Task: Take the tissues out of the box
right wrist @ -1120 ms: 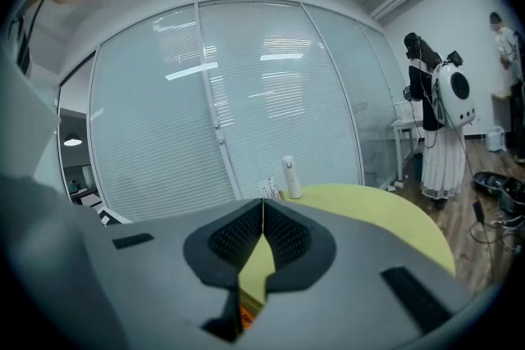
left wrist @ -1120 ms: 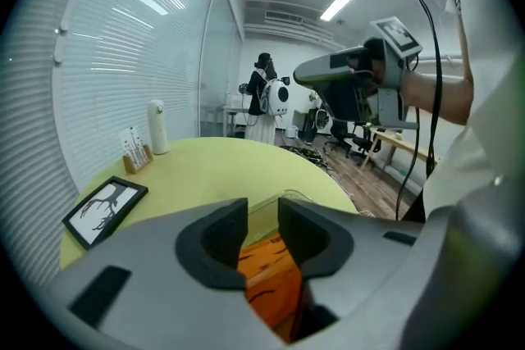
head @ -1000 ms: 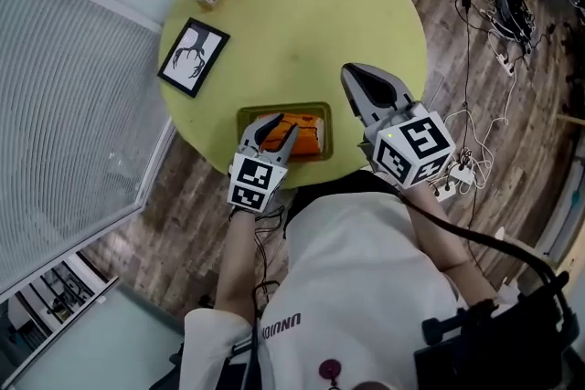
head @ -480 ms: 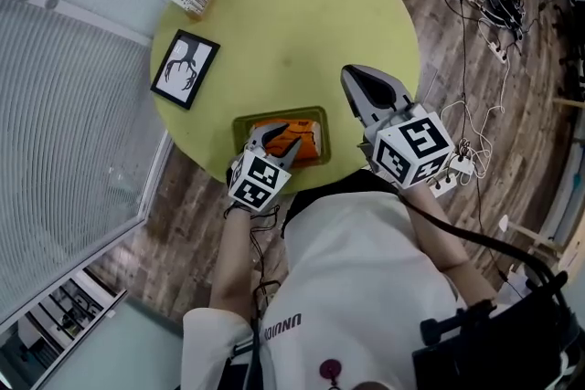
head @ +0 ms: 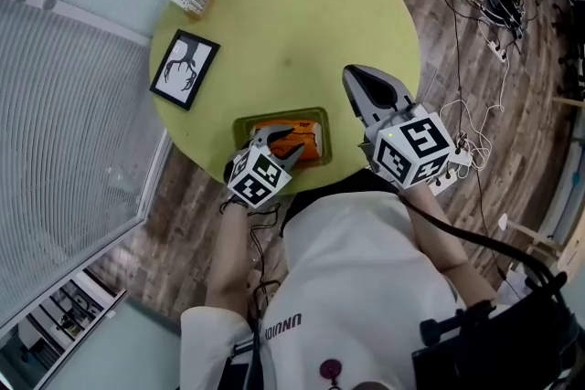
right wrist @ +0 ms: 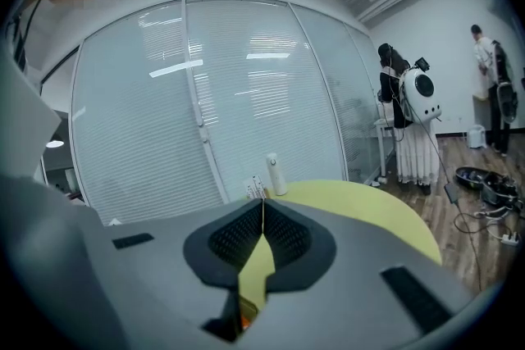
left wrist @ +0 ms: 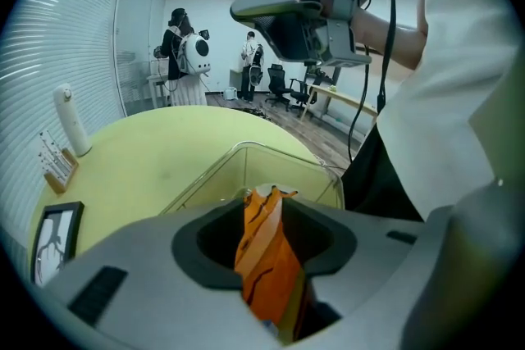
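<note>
One orange tissue pack (head: pixel 308 138) lies in the single clear box (head: pixel 280 116) at the round surface's (head: pixel 311 14) near edge. The left gripper's (head: pixel 278 142) fingers are opening, with the pack between them. The right gripper's (head: pixel 355 76) fingers are together and empty.

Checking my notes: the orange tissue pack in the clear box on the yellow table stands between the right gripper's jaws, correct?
No: it stands between the jaws of the left gripper, which are opening, as the left gripper view shows. The rest holds: orange tissue pack, clear box, yellow table.
</note>
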`<state>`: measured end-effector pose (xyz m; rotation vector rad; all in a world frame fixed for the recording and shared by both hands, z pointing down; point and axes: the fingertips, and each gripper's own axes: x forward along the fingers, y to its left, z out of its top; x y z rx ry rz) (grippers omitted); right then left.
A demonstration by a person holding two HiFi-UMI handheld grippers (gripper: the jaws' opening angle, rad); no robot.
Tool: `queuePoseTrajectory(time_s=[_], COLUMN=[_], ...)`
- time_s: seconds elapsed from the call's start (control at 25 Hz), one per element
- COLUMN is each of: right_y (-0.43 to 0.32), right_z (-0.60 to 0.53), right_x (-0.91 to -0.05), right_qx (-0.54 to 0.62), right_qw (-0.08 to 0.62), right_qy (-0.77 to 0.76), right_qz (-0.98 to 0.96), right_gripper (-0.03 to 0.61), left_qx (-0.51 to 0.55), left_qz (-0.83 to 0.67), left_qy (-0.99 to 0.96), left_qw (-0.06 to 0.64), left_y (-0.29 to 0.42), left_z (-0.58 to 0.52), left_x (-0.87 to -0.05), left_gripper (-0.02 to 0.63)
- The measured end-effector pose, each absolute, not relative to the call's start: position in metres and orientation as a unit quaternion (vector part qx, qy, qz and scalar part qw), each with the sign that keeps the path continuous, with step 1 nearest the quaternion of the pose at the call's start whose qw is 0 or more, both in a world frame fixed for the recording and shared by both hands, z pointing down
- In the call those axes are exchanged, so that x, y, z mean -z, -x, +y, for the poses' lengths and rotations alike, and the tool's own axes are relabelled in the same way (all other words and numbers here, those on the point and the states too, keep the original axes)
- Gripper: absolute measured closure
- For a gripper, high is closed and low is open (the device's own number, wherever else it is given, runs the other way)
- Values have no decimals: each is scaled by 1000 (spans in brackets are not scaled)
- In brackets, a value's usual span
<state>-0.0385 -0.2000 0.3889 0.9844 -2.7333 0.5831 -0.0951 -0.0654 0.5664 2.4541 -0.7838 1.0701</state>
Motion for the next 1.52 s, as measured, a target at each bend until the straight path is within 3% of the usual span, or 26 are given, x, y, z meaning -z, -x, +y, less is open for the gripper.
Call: queuePoseTrajectory(time_s=[0.28,0.84,1.04,1.52], right_y=[37,33,33,34], right_z=[-199,-200,-200,-200], right_x=[-392,-394,-394,-395], right_qx=[-200,-203,-205,-207], right_qw=[94,94,93,92], right_qy=[-334,-339,-340,-336], right_qz=[-916,-914,-913,-914], right_gripper=[558,558,558,558], left_qx=[-354,-426,-433,-432], left_qz=[-243,-204,-214,-221], left_qy=[-884,-863,-858,-851], left_qw=[186,178,177,200], left_y=[92,91,95,96], left_z=[-63,-57,-58,-55], left_x=[-555,-583,-584,-588], left_gripper=[457,452,541,597])
